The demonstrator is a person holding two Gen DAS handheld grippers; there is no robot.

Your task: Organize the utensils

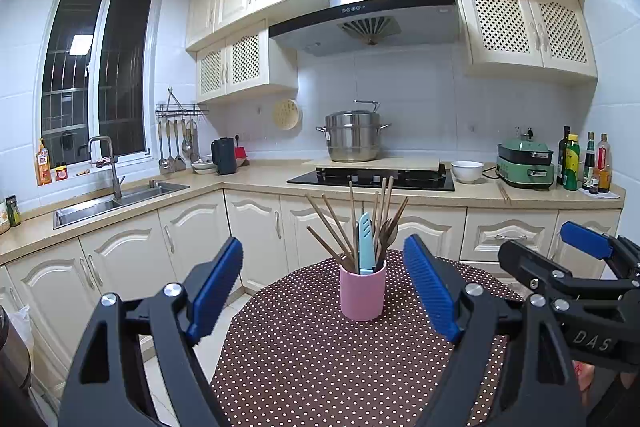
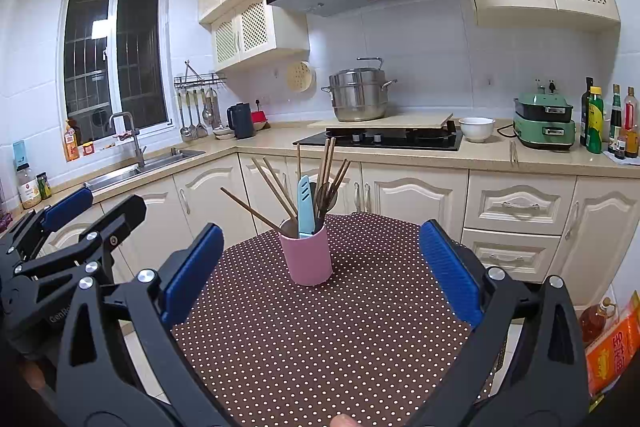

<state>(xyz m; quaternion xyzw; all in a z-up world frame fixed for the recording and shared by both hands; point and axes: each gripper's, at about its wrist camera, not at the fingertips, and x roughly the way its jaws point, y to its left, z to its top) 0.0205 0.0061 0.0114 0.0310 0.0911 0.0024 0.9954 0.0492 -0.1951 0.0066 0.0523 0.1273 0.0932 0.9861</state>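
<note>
Both grippers, left (image 1: 323,289) and right (image 2: 320,271), gape empty; pink cup (image 1: 362,291) holds chopsticks (image 2: 276,189); right view alone shows floor bottle (image 2: 596,321).

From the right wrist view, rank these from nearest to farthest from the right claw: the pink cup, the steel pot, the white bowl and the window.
1. Pink cup: on the dotted table, just ahead of the right claw, slightly left.
2. White bowl: on the counter, ahead and right, beside the stove.
3. Steel pot: behind the stove, by the back wall.
4. Window: far left, above the sink.
</note>
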